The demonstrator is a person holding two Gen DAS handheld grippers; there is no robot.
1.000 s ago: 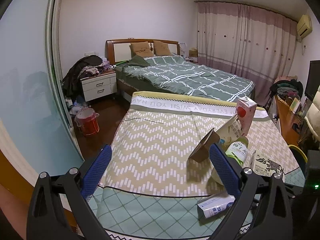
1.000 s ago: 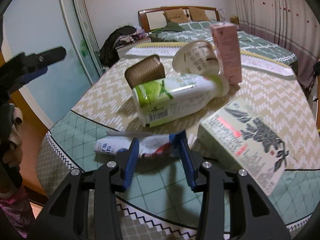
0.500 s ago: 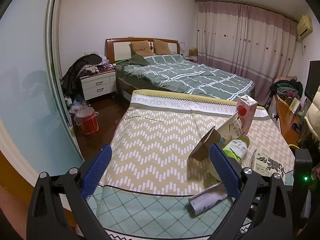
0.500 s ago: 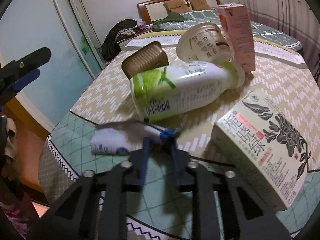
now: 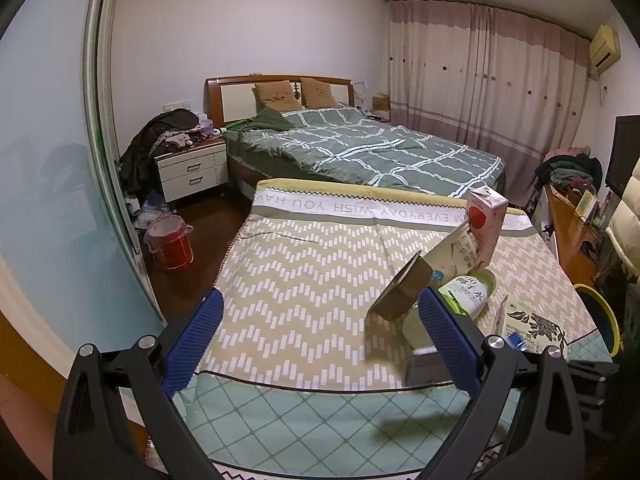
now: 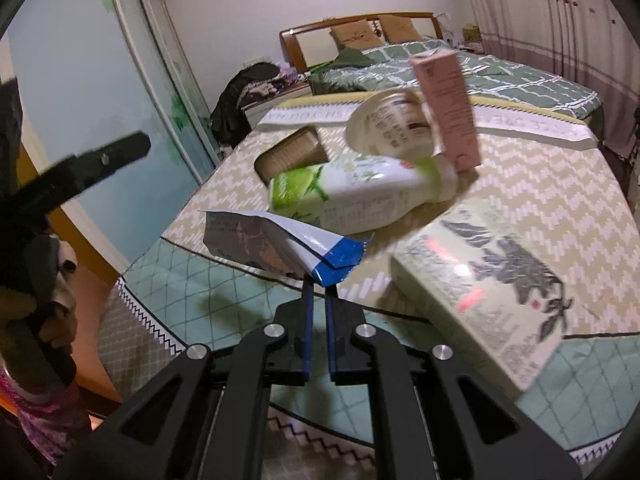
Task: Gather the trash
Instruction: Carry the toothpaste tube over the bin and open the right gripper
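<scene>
Taking the green-and-white bottle [image 6: 360, 192] lying on its side on the table [image 6: 540, 184] as the landmark: far to its left, the left gripper [image 5: 316, 332] angles downward over the near left part of the tablecloth, its blue pads wide apart with nothing between them; a hand [image 6: 52, 300] grips its handle at the left edge of the right wrist view. Just in front of the bottle, the right gripper [image 6: 318, 292] tilts downward, its jaws pressed together on the blue corner of a wrapper [image 6: 272, 240]. The wrapper hangs above the cloth, directly ahead of the fingertips and stretching off to their left. It is a flattened white and grey packet with a blue torn end, crumpled and slightly blurred. To the bottle's right lies a pale green box [image 6: 488, 280].
</scene>
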